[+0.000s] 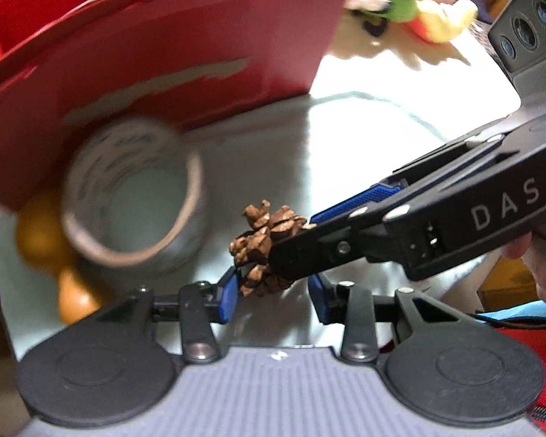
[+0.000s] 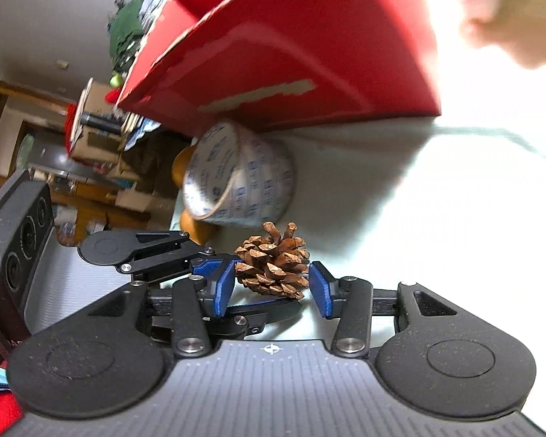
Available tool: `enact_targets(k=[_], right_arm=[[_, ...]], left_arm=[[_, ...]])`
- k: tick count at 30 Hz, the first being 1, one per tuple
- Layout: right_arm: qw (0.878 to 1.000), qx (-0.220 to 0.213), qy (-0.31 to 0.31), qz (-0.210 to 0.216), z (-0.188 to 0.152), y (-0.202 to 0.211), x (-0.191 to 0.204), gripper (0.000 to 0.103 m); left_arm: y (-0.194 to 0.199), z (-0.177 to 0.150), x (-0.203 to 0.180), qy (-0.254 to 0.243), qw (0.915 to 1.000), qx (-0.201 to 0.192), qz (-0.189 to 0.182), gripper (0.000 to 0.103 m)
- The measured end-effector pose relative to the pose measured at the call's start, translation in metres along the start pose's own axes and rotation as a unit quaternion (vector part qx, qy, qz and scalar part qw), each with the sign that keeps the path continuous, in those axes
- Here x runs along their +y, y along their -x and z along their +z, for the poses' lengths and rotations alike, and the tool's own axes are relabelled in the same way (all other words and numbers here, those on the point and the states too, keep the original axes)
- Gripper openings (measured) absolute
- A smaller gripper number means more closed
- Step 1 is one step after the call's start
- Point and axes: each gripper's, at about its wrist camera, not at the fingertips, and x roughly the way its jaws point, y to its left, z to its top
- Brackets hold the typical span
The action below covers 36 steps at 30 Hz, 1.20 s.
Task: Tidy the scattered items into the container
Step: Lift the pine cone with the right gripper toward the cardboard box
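Note:
A brown pine cone is held just above the pale table. My right gripper is shut on it, a blue pad against each side. In the left wrist view the right gripper reaches in from the right. My left gripper stands open around the cone's lower part, its left pad touching the scales. The red box stands right behind. In the right wrist view the left gripper comes in from the left.
A white cup with blue print lies on its side against the box. Two orange balls sit beside it near the table's edge. A plush toy lies at the back right. A hand holds the right gripper.

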Motion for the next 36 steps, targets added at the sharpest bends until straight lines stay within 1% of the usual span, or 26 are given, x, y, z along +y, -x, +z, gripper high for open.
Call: enact_targets(k=[6,10,17,21,26,30,32,33,36], right_arm=[[0.998,-0.044,-0.03,-0.024,-0.009,0.028,-0.015,0.048],[0.996,-0.074,-0.043,-0.037,-0.013,0.046,-0.021,0.048],[0.987,-0.139,-0.052,-0.057,-0.013,0.085,-0.025,0.048],[0.981,-0.173,-0.041,-0.072,-0.006,0.104,-0.015,0.048],[0.974,-0.207,-0.015,-0.089,0.01,0.119,0.0,0.048],[0.97,-0.224,0.008,-0.095,0.027,0.125,0.015,0.048],[0.968,-0.229,0.022,-0.097,0.039,0.123,0.023,0.048],[0.967,-0.232,0.03,-0.099,0.045,0.122,0.028,0.048],[0.966,-0.234,0.048,-0.095,0.063,0.117,0.041,0.048]], left_arm=[[-0.007,0.024,-0.025,-0.046,0.9987,-0.001,-0.024,0.038],[-0.007,0.04,-0.042,-0.076,0.9965,-0.009,-0.034,0.037],[0.006,0.071,-0.063,-0.107,0.9916,-0.046,-0.057,0.037],[0.02,0.091,-0.073,-0.124,0.9879,-0.072,-0.06,0.037],[0.038,0.114,-0.072,-0.132,0.984,-0.103,-0.062,0.037],[0.053,0.133,-0.065,-0.13,0.9815,-0.128,-0.056,0.037],[0.062,0.141,-0.057,-0.126,0.9811,-0.137,-0.053,0.037],[0.065,0.145,-0.051,-0.12,0.9815,-0.135,-0.064,0.036],[0.077,0.15,-0.034,-0.111,0.9811,-0.151,-0.049,0.036]])
